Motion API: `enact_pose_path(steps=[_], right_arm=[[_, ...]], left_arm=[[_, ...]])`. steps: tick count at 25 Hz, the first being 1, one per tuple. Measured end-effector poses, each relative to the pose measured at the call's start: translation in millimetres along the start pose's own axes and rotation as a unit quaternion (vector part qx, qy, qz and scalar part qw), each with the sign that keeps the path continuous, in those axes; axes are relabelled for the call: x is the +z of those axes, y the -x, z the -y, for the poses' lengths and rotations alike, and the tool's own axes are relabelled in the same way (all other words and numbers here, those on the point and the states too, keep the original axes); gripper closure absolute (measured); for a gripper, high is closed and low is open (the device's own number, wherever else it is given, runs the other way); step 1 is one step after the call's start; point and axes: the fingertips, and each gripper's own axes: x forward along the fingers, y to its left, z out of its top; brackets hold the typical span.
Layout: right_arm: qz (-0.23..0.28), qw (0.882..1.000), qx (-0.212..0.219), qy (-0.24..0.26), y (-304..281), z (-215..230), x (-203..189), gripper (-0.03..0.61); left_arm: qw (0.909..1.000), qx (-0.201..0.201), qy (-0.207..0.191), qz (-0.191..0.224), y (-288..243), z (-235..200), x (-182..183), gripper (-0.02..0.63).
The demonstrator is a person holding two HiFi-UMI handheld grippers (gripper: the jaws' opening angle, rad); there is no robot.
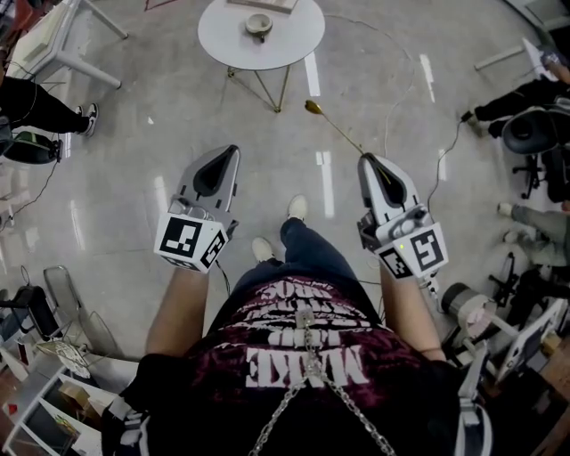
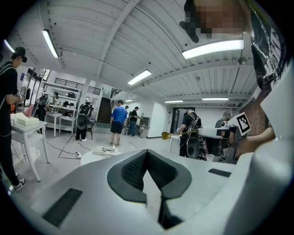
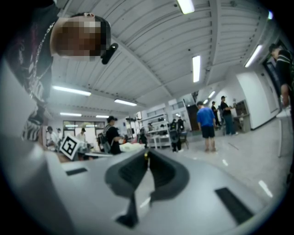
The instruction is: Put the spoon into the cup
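A gold spoon [image 1: 334,127] sticks out forward from my right gripper [image 1: 365,158], which is shut on its handle; the bowl end points toward the table ahead. In the left gripper view the spoon [image 2: 177,133] shows level, off to the right. Only a yellow speck of it shows at the tips of my right gripper [image 3: 147,153] in that gripper's own view. The beige cup [image 1: 258,25] stands on a round white table [image 1: 223,40] across the floor, well beyond both grippers. My left gripper [image 1: 233,151] is shut with nothing in it, its jaws [image 2: 147,153] meeting.
The table has thin gold legs [image 1: 267,89] on a glossy grey floor. A white table [image 2: 27,126] stands at the left. Chairs and equipment [image 1: 534,134] crowd the right side. Several people [image 2: 118,121] stand further off in the room.
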Motion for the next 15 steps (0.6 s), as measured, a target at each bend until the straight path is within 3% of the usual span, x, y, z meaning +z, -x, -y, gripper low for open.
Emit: enact_pose_path(steps=[15], right_arm=[[-0.017,1.000,-0.006,-0.012,-20.7,53.7,-10.9,0.543]], left_arm=[[0.9998,0.002,0.016,-0.014,-55.4,-8.9,-18.1,0.584]])
